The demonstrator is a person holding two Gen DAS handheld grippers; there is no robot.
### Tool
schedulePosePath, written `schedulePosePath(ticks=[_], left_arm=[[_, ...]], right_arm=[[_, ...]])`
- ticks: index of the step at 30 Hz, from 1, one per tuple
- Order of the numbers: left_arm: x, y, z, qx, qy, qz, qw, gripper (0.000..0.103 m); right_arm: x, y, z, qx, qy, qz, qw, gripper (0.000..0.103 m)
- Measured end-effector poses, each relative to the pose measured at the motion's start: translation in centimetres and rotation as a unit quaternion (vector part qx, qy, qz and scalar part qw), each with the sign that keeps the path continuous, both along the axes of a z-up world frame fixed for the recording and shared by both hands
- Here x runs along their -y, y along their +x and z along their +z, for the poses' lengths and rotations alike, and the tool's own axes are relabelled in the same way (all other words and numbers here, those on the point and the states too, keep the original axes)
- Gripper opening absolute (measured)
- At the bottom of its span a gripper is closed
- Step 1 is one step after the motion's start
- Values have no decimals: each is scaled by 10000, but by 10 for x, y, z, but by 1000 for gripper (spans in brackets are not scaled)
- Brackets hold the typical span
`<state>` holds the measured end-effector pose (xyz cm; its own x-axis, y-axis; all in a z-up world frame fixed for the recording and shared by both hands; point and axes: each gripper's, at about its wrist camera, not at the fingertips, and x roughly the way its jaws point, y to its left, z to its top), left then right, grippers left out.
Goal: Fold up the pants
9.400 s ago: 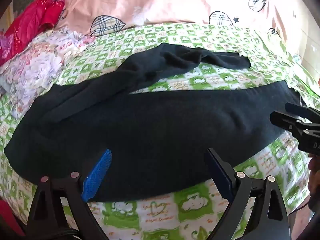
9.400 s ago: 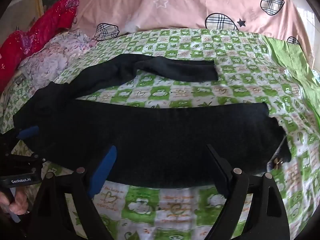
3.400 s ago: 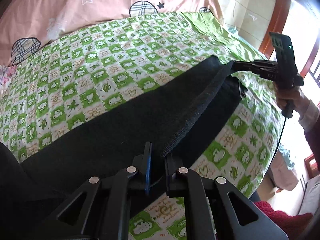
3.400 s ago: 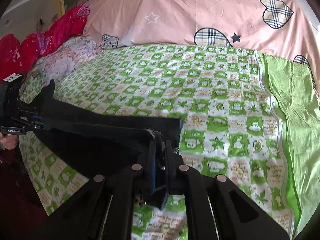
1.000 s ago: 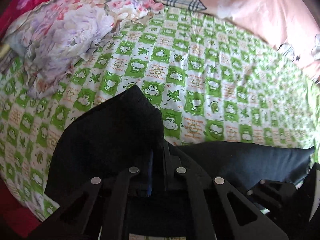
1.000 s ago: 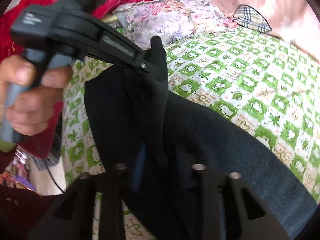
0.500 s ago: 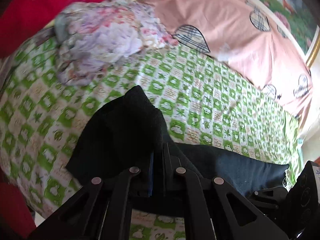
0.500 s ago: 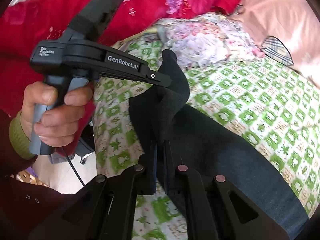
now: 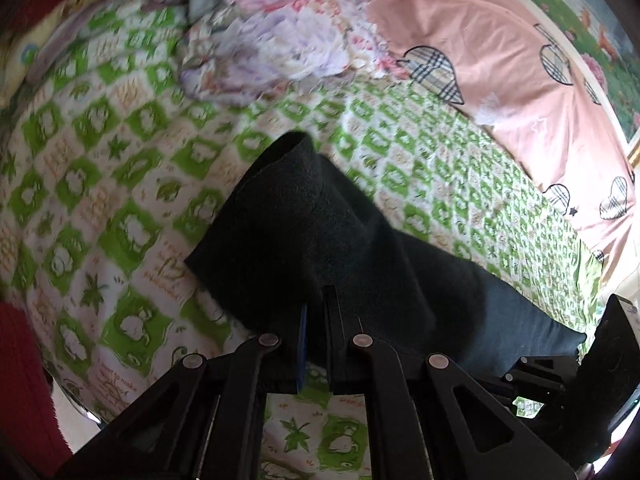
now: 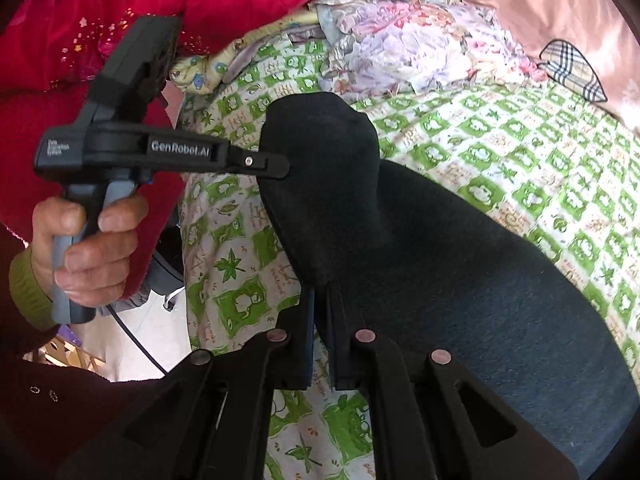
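Both grippers, left gripper (image 9: 314,312) and right gripper (image 10: 321,296), stay clamped on the pants (image 10: 420,248), whose lifted end has now reached the waist side, half-fold nearly complete.

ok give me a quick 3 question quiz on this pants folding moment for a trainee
1. True or false: both grippers are shut on the black pants.
2. Which item lies on the green checked sheet beyond the pants? A) floral bundle B) a laptop C) a shoe
3. Fill in: in the right wrist view, the left gripper pinches the lifted end of the pants from the ____ side of the picture.

Key
1. True; the right gripper also clamps the cloth.
2. A, the floral bundle.
3. left
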<state>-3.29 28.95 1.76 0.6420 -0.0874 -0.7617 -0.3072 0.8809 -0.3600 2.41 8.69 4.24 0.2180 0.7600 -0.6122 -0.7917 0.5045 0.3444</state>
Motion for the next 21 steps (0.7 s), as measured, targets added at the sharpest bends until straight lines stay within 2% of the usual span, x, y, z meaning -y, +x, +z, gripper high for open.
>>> schedulePosePath(ticks=[6,11,12,14,16,21], left_arm=[[-4,-3,-10,-101,34,16,9999,9],[-5,-8,-6,-138,276,143,9994,18],[-6,-10,-4,-142,332,184,9992,20],[-9,-13,-2,-148,359,253,9989,32],[-13,-17,0,-146,331,317,9988,36],[-25,-22,-3,-225,61,467,9986,44]], right_arm=[[-2,1,-5,-175,55,-11,9998,11],[-4,-1,-2,-219,95,41,9997,16],[-3,-1,0,-239,138,52,9996,18],[0,-2,3,-214,213,-4,9995,26],[6,-1,6,-235,363,-94,9990,34],[26,8,7,-433,644,-420,9961,44]])
